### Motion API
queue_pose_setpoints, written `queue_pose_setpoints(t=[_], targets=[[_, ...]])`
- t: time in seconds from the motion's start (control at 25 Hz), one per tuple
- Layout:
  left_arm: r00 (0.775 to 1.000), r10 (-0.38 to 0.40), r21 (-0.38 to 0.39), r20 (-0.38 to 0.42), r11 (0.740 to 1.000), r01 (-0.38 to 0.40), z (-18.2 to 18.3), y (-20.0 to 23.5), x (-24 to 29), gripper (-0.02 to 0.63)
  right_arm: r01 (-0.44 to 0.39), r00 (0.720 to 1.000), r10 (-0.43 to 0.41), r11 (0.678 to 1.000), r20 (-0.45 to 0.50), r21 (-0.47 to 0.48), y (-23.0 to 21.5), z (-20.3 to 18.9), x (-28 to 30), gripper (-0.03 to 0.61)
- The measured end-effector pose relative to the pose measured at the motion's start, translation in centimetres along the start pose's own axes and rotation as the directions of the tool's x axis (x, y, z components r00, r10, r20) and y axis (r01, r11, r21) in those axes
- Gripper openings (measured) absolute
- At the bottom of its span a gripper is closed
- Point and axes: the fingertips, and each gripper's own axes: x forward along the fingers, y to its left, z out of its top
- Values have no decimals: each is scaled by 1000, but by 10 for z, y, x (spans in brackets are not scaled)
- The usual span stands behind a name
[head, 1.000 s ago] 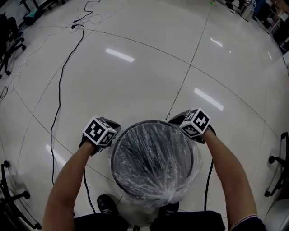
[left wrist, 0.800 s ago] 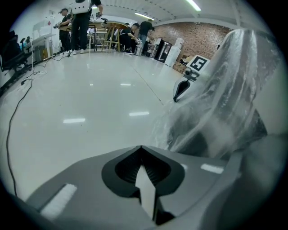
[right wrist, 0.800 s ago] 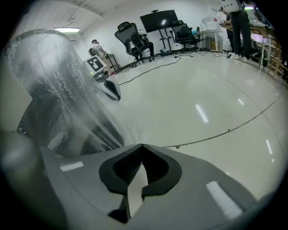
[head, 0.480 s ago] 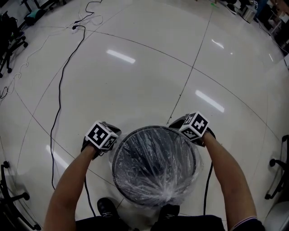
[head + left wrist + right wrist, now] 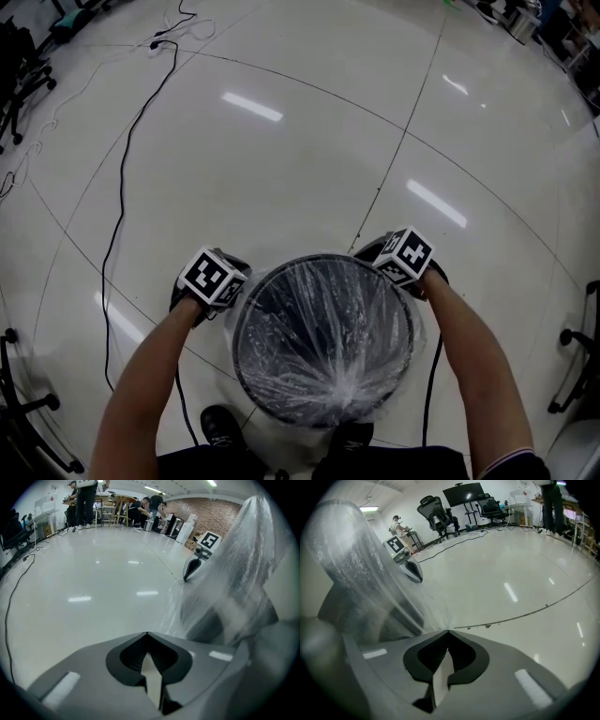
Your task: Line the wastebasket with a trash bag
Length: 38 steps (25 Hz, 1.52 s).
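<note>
A round dark wastebasket (image 5: 241, 361) stands on the floor between my arms. A clear trash bag (image 5: 323, 342) hangs inside it, its film folded out over the rim. My left gripper (image 5: 232, 284) sits at the rim's left side, shut on the bag's edge. In the left gripper view the film (image 5: 234, 573) stretches up and right from the closed left gripper (image 5: 146, 633). At the rim's right side my right gripper (image 5: 382, 255) is likewise shut on the bag's edge. The film (image 5: 356, 573) runs up and left from the closed right gripper (image 5: 448, 631).
A black cable (image 5: 122, 187) snakes over the glossy white floor at the left. Office chairs stand at the right edge (image 5: 577, 366) and far left. My shoe (image 5: 220, 427) is just behind the basket. Desks and people stand far off in the left gripper view.
Both grippers have sunk a little beside the rim with the bag's edge in them. The film now lies tighter over the basket's mouth.
</note>
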Motion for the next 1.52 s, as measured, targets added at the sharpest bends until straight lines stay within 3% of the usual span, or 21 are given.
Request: queue_pose_setpoints(t=[0.8, 0.92, 1.08, 1.32, 1.52], targets=[[1000, -7, -21, 9, 1000, 7, -7, 1, 7, 12, -14, 1000, 13, 999, 12, 40, 3, -2, 8, 5], [1000, -27, -22, 17, 999, 27, -5, -2, 2, 45, -12, 1000, 11, 999, 21, 51, 2, 2, 2, 68], [999, -14, -14, 35, 1000, 14, -2, -1, -13, 95, 24, 999, -26, 998, 39, 54, -3, 6, -12, 117], [997, 43, -3, 70, 999, -43, 8, 3, -47, 107, 79, 994, -84, 995, 70, 63, -4, 17, -44, 118], [988, 121, -1, 96, 993, -121, 16, 9, -80, 106, 201, 975, -209, 974, 74, 104, -16, 17, -80, 118]])
